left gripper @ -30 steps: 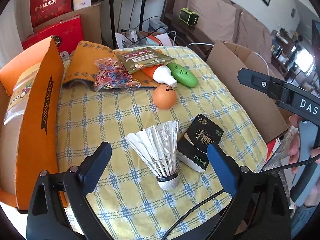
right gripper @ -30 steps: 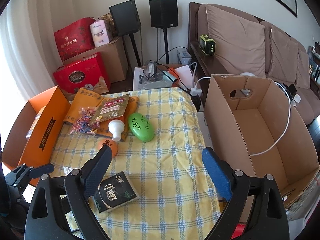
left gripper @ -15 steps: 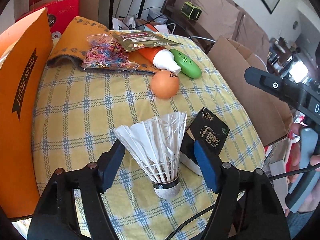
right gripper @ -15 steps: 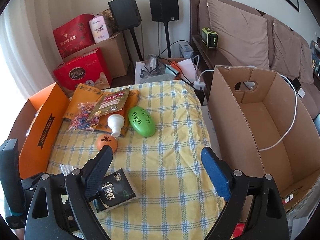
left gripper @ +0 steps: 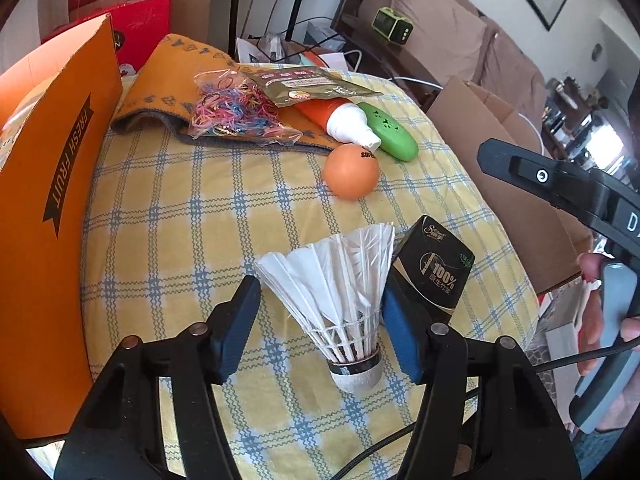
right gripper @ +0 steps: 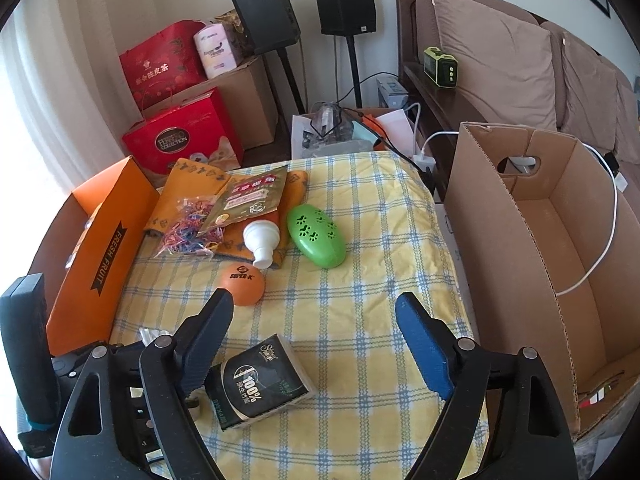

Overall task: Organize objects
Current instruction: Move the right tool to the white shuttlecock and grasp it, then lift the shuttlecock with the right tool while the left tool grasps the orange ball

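- Between the blue pads of the left hand-held gripper [left gripper: 320,322], at about 6 o'clock on the checked table [left gripper: 200,208], stands the shuttlecock [left gripper: 340,300], cork down and feathers flaring upward.
- Its jaws are spread around the feather skirt; the right pad looks to be touching or nearly touching the feathers, the left pad stands clear, so nothing is clamped yet.
- By my reading the shuttlecock is very light and fragile: the thin feathers would bend or split under a hard squeeze, and it would tip at a nudge.
- A safer hold would be low down, at the banded cork base or the stiff quill stems just above it, with gentle pressure only.
- Just beside it at 3 o'clock leans the black tissue pack [left gripper: 434,268], close enough that the right pad could catch it.
- Farther off at 12 o'clock lies the orange ball [left gripper: 351,171], well apart from the jaws.
- Level and low, the left tool points forward across the table from the near edge.
- Off at 3 o'clock, the right hand-held gripper [right gripper: 316,340] hovers wide open over the tissue pack, holding nothing, with the cardboard box [right gripper: 516,216] at its 2 o'clock.
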A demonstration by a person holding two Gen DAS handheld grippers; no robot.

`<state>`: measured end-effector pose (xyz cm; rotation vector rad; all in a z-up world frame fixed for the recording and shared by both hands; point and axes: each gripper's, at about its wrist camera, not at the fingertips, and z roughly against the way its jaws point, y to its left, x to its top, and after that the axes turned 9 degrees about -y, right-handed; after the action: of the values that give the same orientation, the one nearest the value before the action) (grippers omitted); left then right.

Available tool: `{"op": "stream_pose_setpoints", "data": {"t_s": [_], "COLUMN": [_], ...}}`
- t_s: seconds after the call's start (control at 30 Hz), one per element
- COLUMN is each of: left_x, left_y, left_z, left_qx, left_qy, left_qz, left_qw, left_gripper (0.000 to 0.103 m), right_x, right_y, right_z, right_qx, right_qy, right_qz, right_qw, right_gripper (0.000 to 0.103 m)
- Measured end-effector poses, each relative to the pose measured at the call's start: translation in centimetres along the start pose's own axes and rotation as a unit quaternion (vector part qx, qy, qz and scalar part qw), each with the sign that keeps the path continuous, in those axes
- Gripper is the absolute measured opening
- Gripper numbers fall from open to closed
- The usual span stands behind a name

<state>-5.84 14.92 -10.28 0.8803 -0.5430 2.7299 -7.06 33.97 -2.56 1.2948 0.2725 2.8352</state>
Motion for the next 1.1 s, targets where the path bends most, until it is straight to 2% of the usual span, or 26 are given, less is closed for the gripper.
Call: {"op": "stream_pose_setpoints", "data": {"t_s": [0.13, 0.3, 0.5, 0.67, 0.93, 1.1], "left_x": [-0.2, 0.3, 1.0, 1.0, 1.2, 1.4], "left_y": [-0.1, 1.1, 0.3, 0.4, 0.8, 1.0], "left_z": [0.4, -0.5, -1.3, -1.1, 1.3, 1.5], "left_qx": [0.006, -0.005, 0.004, 0.004, 0.022, 0.031], "left_qy": [-0.005, 0.007, 0.002, -0.006, -0.047, -0.049], "left_qz": [-0.008, 0.040, 0.027, 0.024, 0.024, 0.019], "left_qw": [0.9999, 0.9992, 0.9996, 0.9997, 0.9984, 0.9982], "left_gripper": [0.051, 0.050, 0.049, 0.043, 0.043, 0.043], "right_x": [0.1, 0.1, 0.0, 0.3, 0.5, 0.3], "right_y": [0.3, 0.9, 1.2, 1.2, 2.3, 3.1], "right_z": [0.0, -0.6, -1.9, -3.4, -5.9, -7.5], "right_qx": [0.003, 0.008, 0.026, 0.045, 0.056, 0.059], "right_qy": [0.000, 0.005, 0.017, 0.032, 0.053, 0.069], "right_qz": [0.002, 0.007, -0.009, -0.024, -0.030, -0.027], "right_qw": [1.000, 1.000, 0.999, 0.998, 0.997, 0.995], "right_gripper": [0.083, 0.077, 0.072, 0.066, 0.065, 0.064]}}
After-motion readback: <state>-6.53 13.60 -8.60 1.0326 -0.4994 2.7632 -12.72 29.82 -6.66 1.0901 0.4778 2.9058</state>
